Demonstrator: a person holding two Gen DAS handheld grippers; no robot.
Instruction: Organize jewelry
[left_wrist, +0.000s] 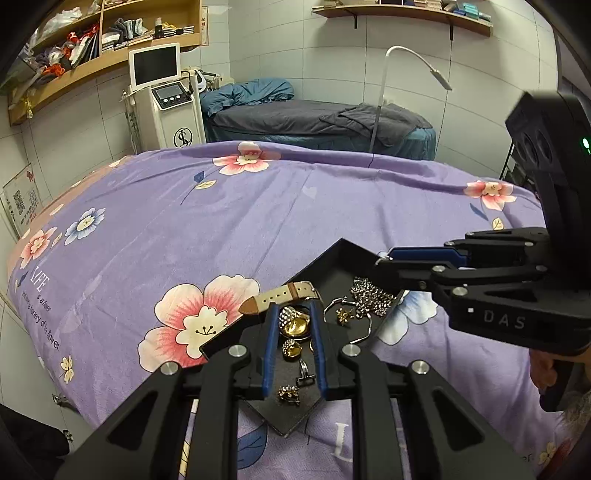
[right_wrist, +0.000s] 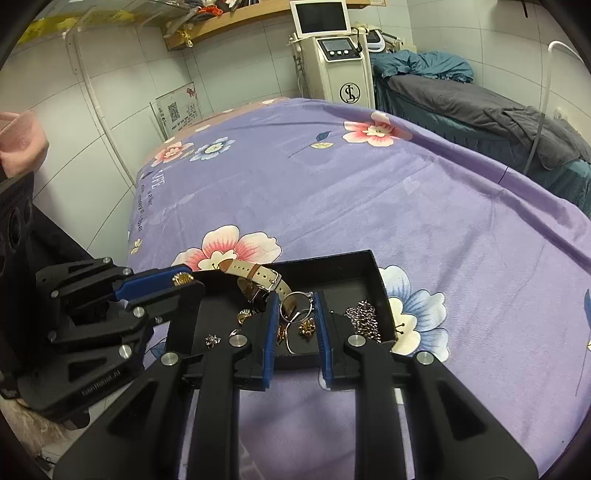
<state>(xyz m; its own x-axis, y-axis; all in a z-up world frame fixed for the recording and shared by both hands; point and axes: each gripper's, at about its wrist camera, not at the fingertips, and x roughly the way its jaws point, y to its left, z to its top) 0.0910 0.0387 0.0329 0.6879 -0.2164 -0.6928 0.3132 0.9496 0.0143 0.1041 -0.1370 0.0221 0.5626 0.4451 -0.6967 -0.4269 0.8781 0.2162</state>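
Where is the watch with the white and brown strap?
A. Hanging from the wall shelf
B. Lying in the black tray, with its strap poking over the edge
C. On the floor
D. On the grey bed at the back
B. The watch lies in the black tray on the purple flowered blanket, among gold earrings and a silver chain, and its strap tip reaches out over the tray's edge.

Purple floral bedsheet (left_wrist: 258, 221), white machine (left_wrist: 166, 99), grey bed (left_wrist: 314, 122), wooden shelf (left_wrist: 110, 37).

"DAS" on right hand-held gripper (left_wrist: 384, 263); "LIFE" on bedsheet (left_wrist: 332, 206); "SL" monogram on machine (left_wrist: 166, 110).
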